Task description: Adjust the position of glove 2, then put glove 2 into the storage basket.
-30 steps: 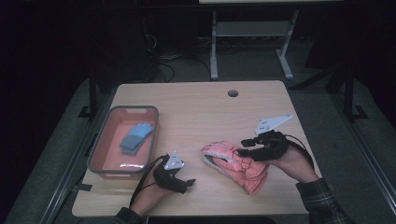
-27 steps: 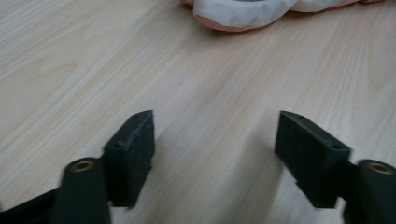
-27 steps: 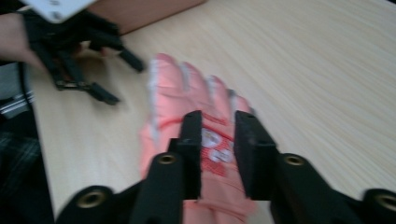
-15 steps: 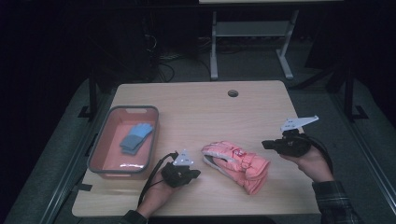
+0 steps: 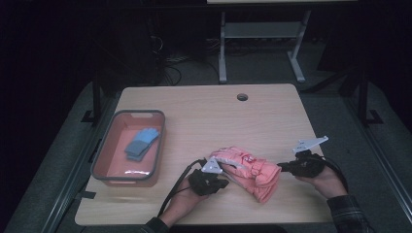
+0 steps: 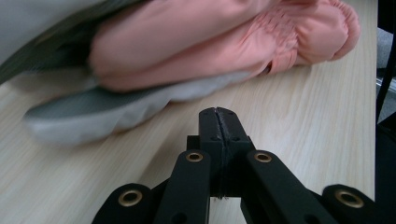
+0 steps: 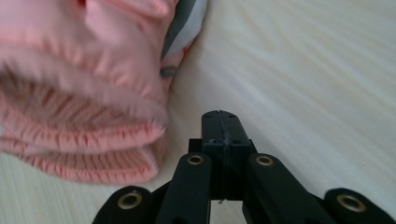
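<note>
Since the earlier frame both hands have shifted: the right gripper [image 5: 284, 167] has drawn back off the pink glove [image 5: 250, 167] to just beside its cuff end, and the left gripper [image 5: 224, 183] has come in close to the glove's finger end. Both grippers have their jaws pressed fully together with nothing between them, the right one [image 7: 219, 122] clear of the ribbed cuff and the left one [image 6: 218, 119] on bare wood short of the grey palm side. That glove lies flat on the front middle of the worktop [image 5: 204, 111], well apart from the red bin [image 5: 99, 160] at the left, where a blue glove [image 5: 141, 141] already rests. Padded and puffy, the pink glove [image 6: 219, 37] should be light, soft and easily squashed (so it will sag and fold when lifted, not hold its shape). Its smooth shell may slide under a shallow pinch. The gathered cuff [image 7: 88, 140] looks like the surest hold, since its elastic ridges give the pads something to bite; a thick fold of the fingers would be the second choice.
</note>
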Demonstrator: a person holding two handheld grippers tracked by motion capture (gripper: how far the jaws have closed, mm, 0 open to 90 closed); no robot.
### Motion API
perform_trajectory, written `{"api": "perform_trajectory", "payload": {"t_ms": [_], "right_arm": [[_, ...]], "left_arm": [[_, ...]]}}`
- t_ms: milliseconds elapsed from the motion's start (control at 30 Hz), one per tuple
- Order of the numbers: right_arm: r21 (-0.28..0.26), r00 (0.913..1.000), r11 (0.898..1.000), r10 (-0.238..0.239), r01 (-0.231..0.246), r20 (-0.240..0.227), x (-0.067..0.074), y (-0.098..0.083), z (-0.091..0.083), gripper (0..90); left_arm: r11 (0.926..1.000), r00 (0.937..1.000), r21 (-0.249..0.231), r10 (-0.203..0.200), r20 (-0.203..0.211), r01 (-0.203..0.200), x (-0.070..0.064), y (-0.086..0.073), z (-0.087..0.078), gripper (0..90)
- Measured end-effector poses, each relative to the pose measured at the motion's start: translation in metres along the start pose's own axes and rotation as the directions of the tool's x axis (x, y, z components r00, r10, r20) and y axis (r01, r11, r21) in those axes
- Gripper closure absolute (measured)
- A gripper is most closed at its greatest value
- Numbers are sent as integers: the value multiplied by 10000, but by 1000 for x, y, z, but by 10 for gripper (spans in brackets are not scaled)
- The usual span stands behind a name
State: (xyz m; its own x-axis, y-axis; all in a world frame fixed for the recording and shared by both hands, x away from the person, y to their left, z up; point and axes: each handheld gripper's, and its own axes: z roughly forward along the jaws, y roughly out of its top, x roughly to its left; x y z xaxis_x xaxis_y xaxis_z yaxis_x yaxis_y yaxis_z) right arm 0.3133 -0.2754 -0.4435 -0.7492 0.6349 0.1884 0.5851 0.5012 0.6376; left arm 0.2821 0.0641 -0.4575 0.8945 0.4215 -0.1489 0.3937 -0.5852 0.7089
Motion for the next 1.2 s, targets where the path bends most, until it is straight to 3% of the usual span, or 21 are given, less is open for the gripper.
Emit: {"api": "perform_trajectory", "payload": {"t_ms": [33, 433, 767, 1200], "right_arm": [[89, 10000, 9999, -59, 59, -5, 1, -2, 1, 900], [236, 9965, 9993, -279, 298, -784, 11, -5, 13, 900], [179, 9843, 9977, -621, 660, -1651, 22, 0, 25, 900], [-128, 9662, 9944, -1047, 1046, -2355, 49, 14, 46, 900]], "left_arm": [[9999, 9999, 42, 100, -22, -100, 1, 1, 1, 895], [9994, 9983, -167, -300, -492, 292, 17, 7, 7, 895], [9988, 9961, -216, -452, -764, 437, 31, 11, 5, 895], [9978, 9962, -252, -626, -599, 611, 57, 14, -3, 895]]}}
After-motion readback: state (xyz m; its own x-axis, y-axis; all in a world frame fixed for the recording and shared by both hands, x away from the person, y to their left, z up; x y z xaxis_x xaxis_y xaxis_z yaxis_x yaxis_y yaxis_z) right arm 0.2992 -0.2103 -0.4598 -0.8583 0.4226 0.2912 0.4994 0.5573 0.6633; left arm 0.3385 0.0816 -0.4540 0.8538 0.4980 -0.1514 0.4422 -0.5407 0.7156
